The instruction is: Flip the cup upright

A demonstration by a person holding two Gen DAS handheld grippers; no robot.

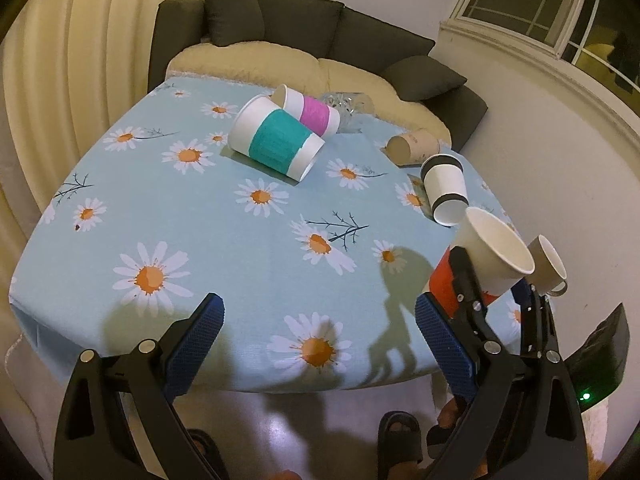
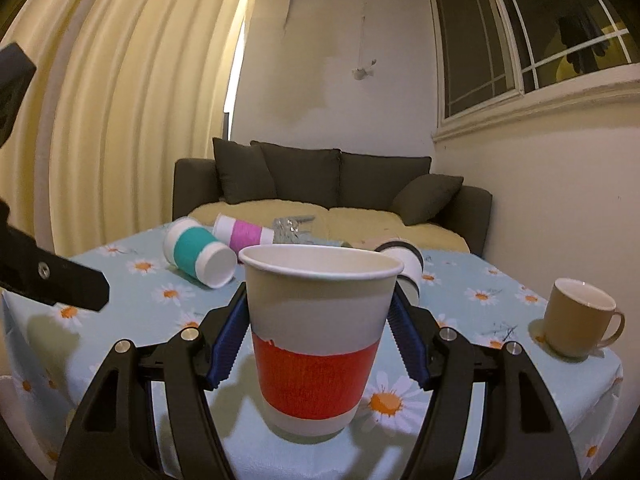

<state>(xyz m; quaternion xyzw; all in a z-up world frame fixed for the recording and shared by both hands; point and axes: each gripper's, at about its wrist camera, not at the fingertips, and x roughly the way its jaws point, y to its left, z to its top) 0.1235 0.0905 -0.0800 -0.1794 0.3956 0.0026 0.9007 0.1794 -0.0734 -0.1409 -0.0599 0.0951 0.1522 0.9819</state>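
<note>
A paper cup with a red band point(image 2: 318, 340) stands upright on the daisy tablecloth point(image 2: 140, 280), mouth up, between the blue pads of my right gripper point(image 2: 318, 344), whose jaws stand around it; contact is unclear. It also shows in the left wrist view point(image 1: 486, 258) with my right gripper point(image 1: 490, 284) around it. My left gripper point(image 1: 318, 320) is open and empty above the table's near edge. A teal-banded cup point(image 1: 276, 142), a pink-banded cup point(image 1: 310, 110), a brown cup point(image 1: 412, 146) and a black-banded cup point(image 1: 444, 188) lie on their sides.
A tan mug point(image 2: 578, 318) stands upright near the table's right edge. A clear glass object point(image 1: 346, 104) lies behind the pink-banded cup. A dark sofa point(image 2: 320, 184) with cushions stands beyond the table. A curtain hangs on the left.
</note>
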